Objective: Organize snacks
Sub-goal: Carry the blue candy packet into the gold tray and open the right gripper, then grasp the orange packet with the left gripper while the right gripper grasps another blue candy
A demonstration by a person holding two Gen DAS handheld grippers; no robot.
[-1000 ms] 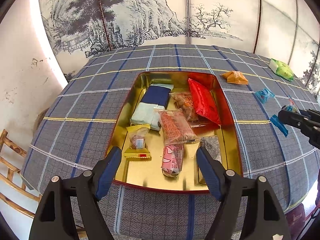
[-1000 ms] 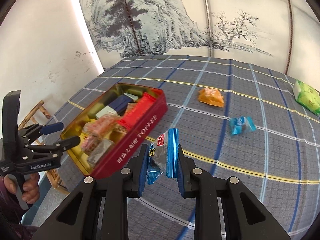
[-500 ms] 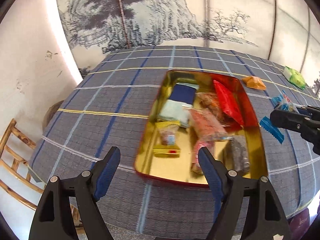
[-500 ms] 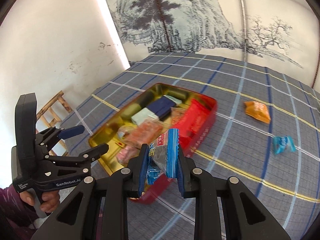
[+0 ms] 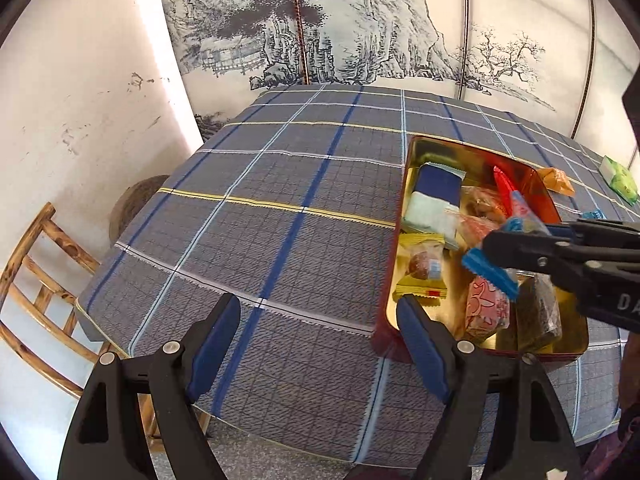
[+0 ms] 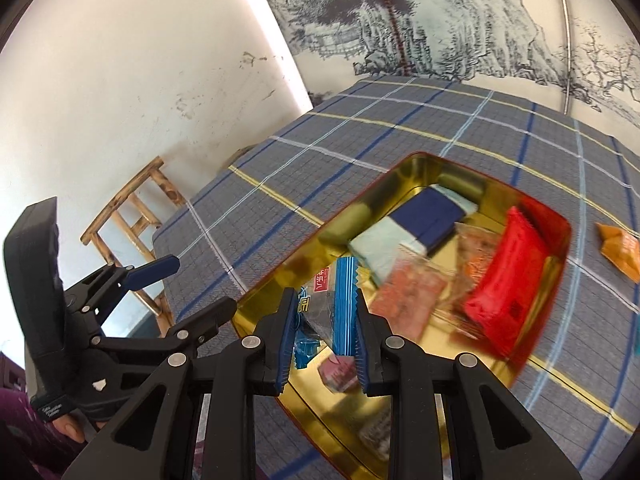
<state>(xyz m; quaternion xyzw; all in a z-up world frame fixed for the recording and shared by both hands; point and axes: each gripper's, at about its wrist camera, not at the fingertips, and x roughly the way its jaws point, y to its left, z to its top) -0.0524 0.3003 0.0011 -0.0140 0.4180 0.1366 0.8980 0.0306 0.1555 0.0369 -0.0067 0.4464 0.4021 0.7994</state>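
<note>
My right fingers (image 6: 320, 336) clamp a clear, blue-edged snack packet (image 6: 334, 304) above the crowded gold tin (image 6: 424, 160); my left fingers (image 5: 320, 340), lower left, have just been opening, empty, over bare counter (image 5: 260, 240).

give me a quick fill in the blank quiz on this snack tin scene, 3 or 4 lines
1. The right gripper is shut on a clear snack packet with a ____ striped edge.
2. It holds that packet above the open ____.
3. The left gripper holds ____.
4. The orange packet lies on the ____, outside the tin.

Missing words: blue; tin; nothing; tablecloth
</note>
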